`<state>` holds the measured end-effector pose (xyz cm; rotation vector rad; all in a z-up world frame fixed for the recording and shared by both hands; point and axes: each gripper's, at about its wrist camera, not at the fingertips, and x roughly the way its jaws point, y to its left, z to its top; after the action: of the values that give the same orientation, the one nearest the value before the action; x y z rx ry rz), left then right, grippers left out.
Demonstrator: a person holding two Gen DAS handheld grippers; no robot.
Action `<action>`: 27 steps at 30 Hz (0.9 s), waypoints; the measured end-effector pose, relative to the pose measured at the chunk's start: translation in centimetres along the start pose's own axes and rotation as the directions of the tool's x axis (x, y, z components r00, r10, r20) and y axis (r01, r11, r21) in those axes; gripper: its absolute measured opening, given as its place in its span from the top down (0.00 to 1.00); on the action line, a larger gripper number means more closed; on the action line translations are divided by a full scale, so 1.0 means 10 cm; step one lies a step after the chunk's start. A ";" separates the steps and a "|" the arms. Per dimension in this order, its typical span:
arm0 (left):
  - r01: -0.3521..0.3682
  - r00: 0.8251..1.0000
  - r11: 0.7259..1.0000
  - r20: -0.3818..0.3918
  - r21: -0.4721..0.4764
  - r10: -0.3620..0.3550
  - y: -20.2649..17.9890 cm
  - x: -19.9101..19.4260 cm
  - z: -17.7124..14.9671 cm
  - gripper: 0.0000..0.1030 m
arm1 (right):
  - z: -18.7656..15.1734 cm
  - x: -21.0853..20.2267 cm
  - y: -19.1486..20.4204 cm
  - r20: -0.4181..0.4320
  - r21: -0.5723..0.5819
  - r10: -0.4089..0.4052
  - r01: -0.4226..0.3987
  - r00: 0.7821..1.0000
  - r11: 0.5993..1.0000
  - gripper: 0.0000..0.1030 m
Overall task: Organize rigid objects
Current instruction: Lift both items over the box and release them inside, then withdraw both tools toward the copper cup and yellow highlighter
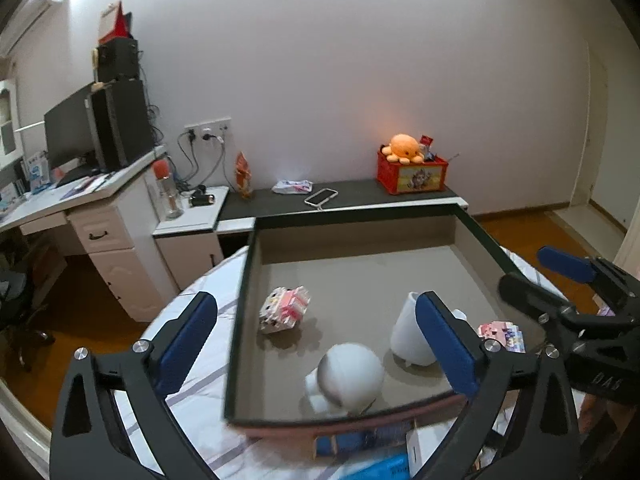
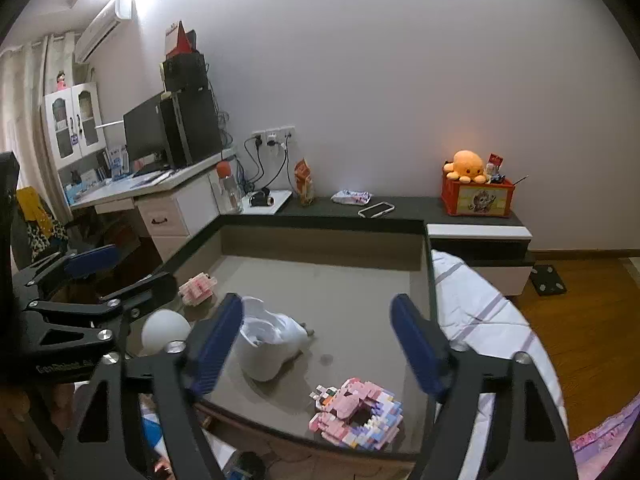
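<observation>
A large shallow box (image 1: 476,228) with a grey floor and dark rim sits on the table; it also shows in the right wrist view (image 2: 420,252). Inside lie a small pink-and-white brick model (image 1: 284,309) (image 2: 197,288), a white round figure (image 1: 348,376) (image 2: 165,330), a white cup-like figure on its side (image 1: 410,334) (image 2: 268,344) and a bigger pink brick model (image 2: 358,414) (image 1: 502,334). My left gripper (image 1: 316,348) is open and empty above the box's near edge. My right gripper (image 2: 318,346) is open and empty above the box, over the bigger brick model.
The table wears a white striped cloth (image 1: 200,368) (image 2: 476,308). Blue and white packages (image 1: 384,452) lie at the box's near side. Behind are a dark shelf with a phone (image 1: 320,197), a red toy crate (image 1: 412,172) and a desk with a monitor (image 1: 66,136).
</observation>
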<state>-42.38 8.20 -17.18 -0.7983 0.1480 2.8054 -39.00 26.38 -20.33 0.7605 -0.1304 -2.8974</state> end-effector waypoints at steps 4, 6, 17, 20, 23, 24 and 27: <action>-0.019 1.000 0.999 0.007 -0.035 0.020 0.10 -0.31 -0.03 0.00 | 0.02 -0.25 0.07 0.032 0.003 -0.009 0.009 0.999 1.000 0.12; -0.035 0.999 0.999 0.035 -0.041 0.037 0.14 -0.51 -0.05 0.00 | 0.03 -0.39 0.13 0.052 -0.005 -0.025 0.025 0.998 1.000 0.00; -0.082 0.983 0.995 0.160 -0.060 0.091 0.33 -1.55 -0.28 0.00 | -0.09 -1.25 0.46 0.133 -0.035 -0.044 0.049 0.990 0.998 0.00; -0.080 0.979 0.995 0.183 -0.063 0.090 0.35 -1.79 -0.35 0.00 | -0.11 -1.45 0.54 0.149 -0.046 -0.043 0.051 0.988 0.998 0.00; -0.084 0.976 0.995 0.198 -0.052 0.093 0.35 -1.99 -0.42 0.00 | -0.16 -1.65 0.62 0.167 -0.060 -0.057 0.068 0.984 0.996 0.00; -0.084 0.975 0.995 0.204 -0.052 0.093 0.33 -2.05 -0.45 0.00 | -0.17 -1.70 0.65 0.172 -0.064 -0.059 0.071 0.983 0.995 0.00; -0.073 0.972 0.996 0.220 -0.045 0.081 0.32 -2.21 -0.49 0.00 | -0.22 -1.87 0.69 0.186 -0.070 -0.067 0.081 0.980 0.994 0.00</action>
<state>-22.37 0.24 -9.48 -0.4908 0.0923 2.9535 -20.98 22.45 -12.43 0.4951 -0.0095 -3.0193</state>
